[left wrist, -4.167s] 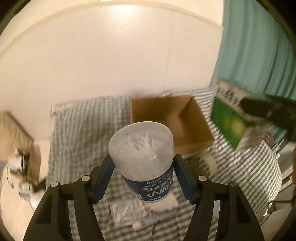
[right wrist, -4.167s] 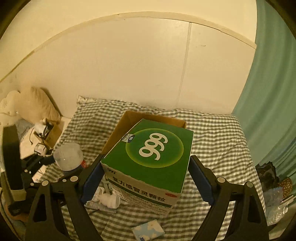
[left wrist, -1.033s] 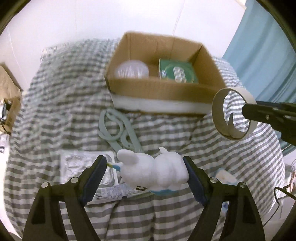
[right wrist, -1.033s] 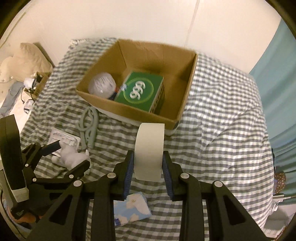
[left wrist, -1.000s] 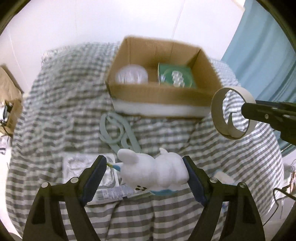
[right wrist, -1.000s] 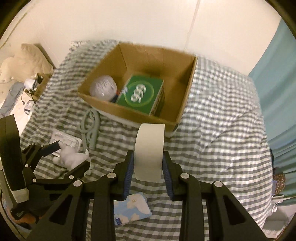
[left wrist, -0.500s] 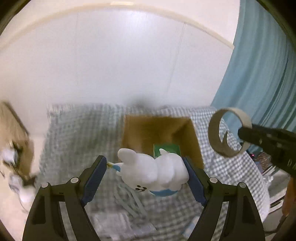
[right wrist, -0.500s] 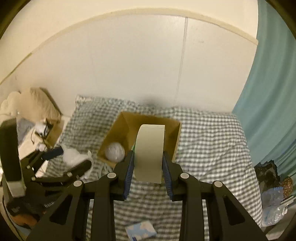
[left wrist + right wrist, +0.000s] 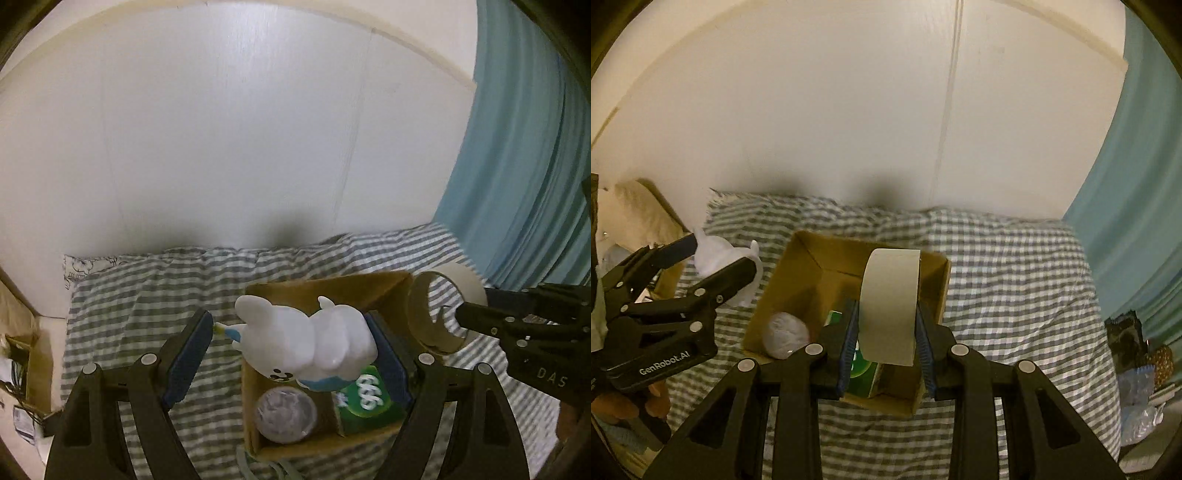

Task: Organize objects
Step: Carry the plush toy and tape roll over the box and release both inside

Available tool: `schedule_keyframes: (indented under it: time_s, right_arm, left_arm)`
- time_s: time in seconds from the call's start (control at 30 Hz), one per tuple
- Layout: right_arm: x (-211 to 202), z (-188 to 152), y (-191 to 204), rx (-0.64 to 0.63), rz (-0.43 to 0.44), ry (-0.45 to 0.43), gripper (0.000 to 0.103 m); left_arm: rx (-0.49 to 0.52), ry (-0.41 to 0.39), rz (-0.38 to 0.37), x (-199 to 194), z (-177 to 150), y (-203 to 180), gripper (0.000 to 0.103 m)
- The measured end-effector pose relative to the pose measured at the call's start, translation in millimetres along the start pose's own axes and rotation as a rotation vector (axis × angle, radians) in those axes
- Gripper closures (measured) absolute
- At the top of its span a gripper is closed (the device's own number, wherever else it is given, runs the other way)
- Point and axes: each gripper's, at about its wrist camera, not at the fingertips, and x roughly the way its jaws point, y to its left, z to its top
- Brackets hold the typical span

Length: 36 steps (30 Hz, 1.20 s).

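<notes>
My left gripper (image 9: pixel 291 350) is shut on a white bunny figure (image 9: pixel 306 343), held in the air over the near left part of an open cardboard box (image 9: pixel 325 288). My right gripper (image 9: pixel 886 343) is shut on a roll of beige tape (image 9: pixel 890 306), standing on edge above the box (image 9: pixel 798 266). Inside the box lie a round clear-lidded tub (image 9: pixel 286 415) and a green "999" carton (image 9: pixel 365 397). The right wrist view shows the left gripper (image 9: pixel 720 254) with the bunny (image 9: pixel 713 254) just left of the box. The tape (image 9: pixel 439 314) hangs at the box's right side in the left wrist view.
The box rests on a grey-and-white checked bedspread (image 9: pixel 1015 280) against a white wall. A teal curtain (image 9: pixel 1137 221) hangs on the right, with bags (image 9: pixel 1137 387) on the floor below it. Clutter and a beige pillow (image 9: pixel 646 210) lie at the left.
Both grippers have risen and moved forward with their loads. The bunny has left the bedspread and now hangs over the box; the tape has come over the box as well.
</notes>
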Motion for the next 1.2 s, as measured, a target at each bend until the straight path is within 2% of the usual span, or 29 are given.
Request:
schedule_keyframes:
  time_s: [0.07, 0.13, 0.23, 0.3, 0.43, 0.57, 0.6, 0.67, 0.73, 0.87, 1.07, 1.2]
  right_arm:
    - [16.2, 0.2, -4.5, 0.005, -0.004, 0.021, 0.073]
    - [25.5, 2.0, -3.5, 0.014, -0.004, 0.034, 0.073]
    - [36.7, 3.3, -3.1, 0.02, -0.005, 0.041, 0.073]
    - [41.8, 3.0, -5.3, 0.02, -0.002, 0.043, 0.073]
    - [45.4, 3.7, -9.9, 0.037, 0.005, 0.041, 0.073]
    - [38.9, 4.7, -14.4, 0.058, 0.015, 0.025, 0.073]
    - [35.1, 5.0, -14.4, 0.057, 0.013, 0.018, 0.072]
    - [22.2, 5.3, -14.6, 0.059, 0.005, -0.005, 0.064]
    - [9.3, 5.7, -14.4, 0.059, -0.005, -0.028, 0.053]
    - [-26.6, 4.4, -11.8, 0.046, -0.02, -0.085, 0.05]
    - [-88.9, -6.5, -4.0, 0.029, -0.015, -0.176, 0.038]
    - [-127.8, -23.0, 5.0, 0.0, 0.0, -0.229, 0.027]
  left_arm:
    - [0.006, 0.018, 0.011, 13.3, -0.5, -3.1, 0.018]
    - [0.003, 0.022, -0.01, 23.1, 4.1, -6.4, 0.018]
    - [0.052, 0.022, -0.016, 33.5, 4.5, -12.8, 0.018]
    - [0.073, 0.022, -0.008, 35.2, -0.9, -16.0, 0.018]
    - [0.055, 0.047, -0.018, 38.3, -6.5, -18.0, 0.018]
    - [0.054, 0.044, -0.013, 29.7, -3.8, -19.8, 0.014]
    - [0.05, 0.037, -0.003, 24.4, -2.9, -20.0, 0.007]
    - [0.04, 0.018, 0.008, 13.5, -2.1, -19.7, 0.0]
    - [0.036, 0.002, 0.007, 1.9, -1.3, -20.5, 0.0]
    - [0.042, -0.014, 0.042, -24.5, -1.3, -18.7, 0.0]
    - [0.005, -0.023, 0.06, -79.1, -4.6, -11.1, 0.0]
    - [0.008, -0.079, 0.082, -125.2, -13.7, -12.8, 0.0]
